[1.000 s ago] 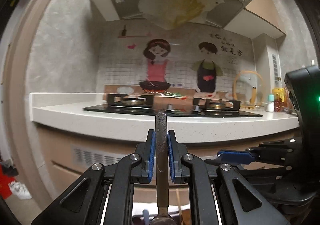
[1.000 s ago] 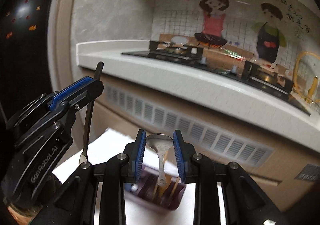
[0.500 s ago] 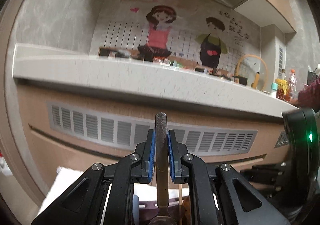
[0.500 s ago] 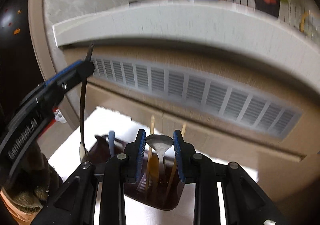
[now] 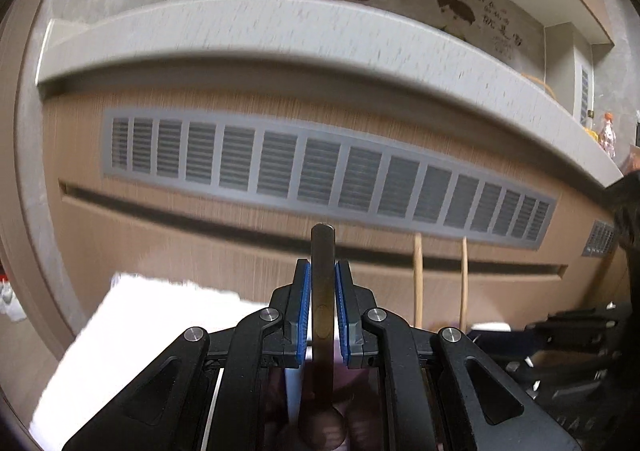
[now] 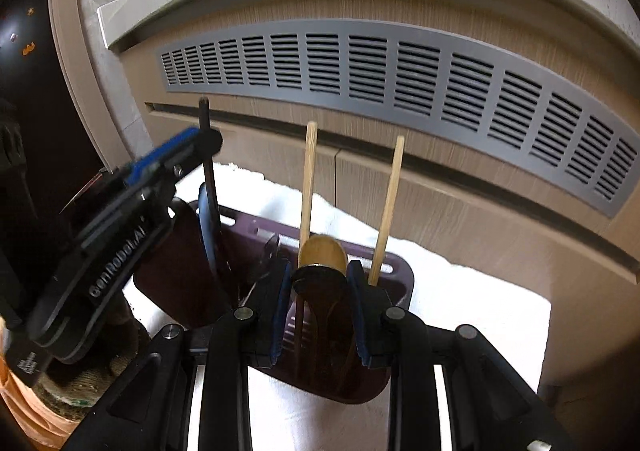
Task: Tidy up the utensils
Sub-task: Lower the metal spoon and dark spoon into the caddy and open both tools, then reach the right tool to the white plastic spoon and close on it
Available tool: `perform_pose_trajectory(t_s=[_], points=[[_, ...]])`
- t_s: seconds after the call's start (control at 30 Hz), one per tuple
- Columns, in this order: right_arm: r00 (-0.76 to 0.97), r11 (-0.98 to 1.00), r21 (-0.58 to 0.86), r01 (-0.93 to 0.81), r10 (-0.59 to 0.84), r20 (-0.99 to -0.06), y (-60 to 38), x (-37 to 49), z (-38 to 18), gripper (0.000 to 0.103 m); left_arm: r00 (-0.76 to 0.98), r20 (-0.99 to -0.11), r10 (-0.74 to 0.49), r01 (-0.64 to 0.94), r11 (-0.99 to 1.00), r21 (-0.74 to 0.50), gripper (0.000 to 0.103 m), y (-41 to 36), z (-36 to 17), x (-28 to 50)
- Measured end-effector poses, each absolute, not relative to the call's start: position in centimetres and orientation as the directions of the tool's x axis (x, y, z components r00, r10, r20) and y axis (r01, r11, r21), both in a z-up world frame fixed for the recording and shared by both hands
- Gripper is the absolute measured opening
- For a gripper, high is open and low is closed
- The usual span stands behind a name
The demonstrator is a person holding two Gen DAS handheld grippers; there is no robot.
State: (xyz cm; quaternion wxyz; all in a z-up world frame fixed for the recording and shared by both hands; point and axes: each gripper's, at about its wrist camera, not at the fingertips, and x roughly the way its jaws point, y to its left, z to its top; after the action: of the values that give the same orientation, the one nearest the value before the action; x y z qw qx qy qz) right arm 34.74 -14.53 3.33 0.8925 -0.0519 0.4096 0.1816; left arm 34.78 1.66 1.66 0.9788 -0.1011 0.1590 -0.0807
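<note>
Both hands have dropped from stove level to the dark purple utensil holder [image 6: 400, 271] on the white cloth [image 6: 480, 299], so both pieces look ready to slot in. The left gripper [image 5: 322, 315] clamps a metal utensil handle [image 5: 322, 283] at the left compartment. The right gripper [image 6: 320, 315] clamps a spoon [image 6: 320, 287], bowl up, near two upright chopsticks [image 6: 308, 179]; open room is tight there.

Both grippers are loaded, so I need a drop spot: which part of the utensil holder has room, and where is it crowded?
The utensil holder looks freest at its left compartment, between the blue-handled utensil and the divider. The right side is crowded: two chopsticks, a wooden spoon, and the spoon in the right gripper. Bare white cloth lies right of the holder.
</note>
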Motion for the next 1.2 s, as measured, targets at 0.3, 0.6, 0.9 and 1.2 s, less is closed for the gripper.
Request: perform_pose_trajectory(t_s=[0.3,0.6,0.9,1.2], points=[[0.598,0.928,0.051,-0.37,0.279,-0.751,-14.8,32.9,2.4,0.03,0.891,-0.416,-0.182,0.108,0.975,-0.197,0.059,1.7,1.7,32.4],[0.629,0.927,0.049,-0.371,0.29,-0.721,-16.5,28.7,3.8,0.047,0.795,-0.6,-0.096,0.093,0.995,-0.037,0.067,0.3,2.1,26.7],[0.508,0.875,0.012,-0.485,0.293,-0.81,-16.2,21.6,0.0,0.047,0.571,-0.812,-0.124,0.141,0.989,-0.052,0.067,-1.1,-4.4,19.2],[0.47,0.877,-0.038,-0.479,0.22,-0.855,-17.9,17.0,-3.7,0.058,0.473,-0.875,-0.101,0.17,0.985,-0.022,0.067,-3.4,-6.0,14.3]])
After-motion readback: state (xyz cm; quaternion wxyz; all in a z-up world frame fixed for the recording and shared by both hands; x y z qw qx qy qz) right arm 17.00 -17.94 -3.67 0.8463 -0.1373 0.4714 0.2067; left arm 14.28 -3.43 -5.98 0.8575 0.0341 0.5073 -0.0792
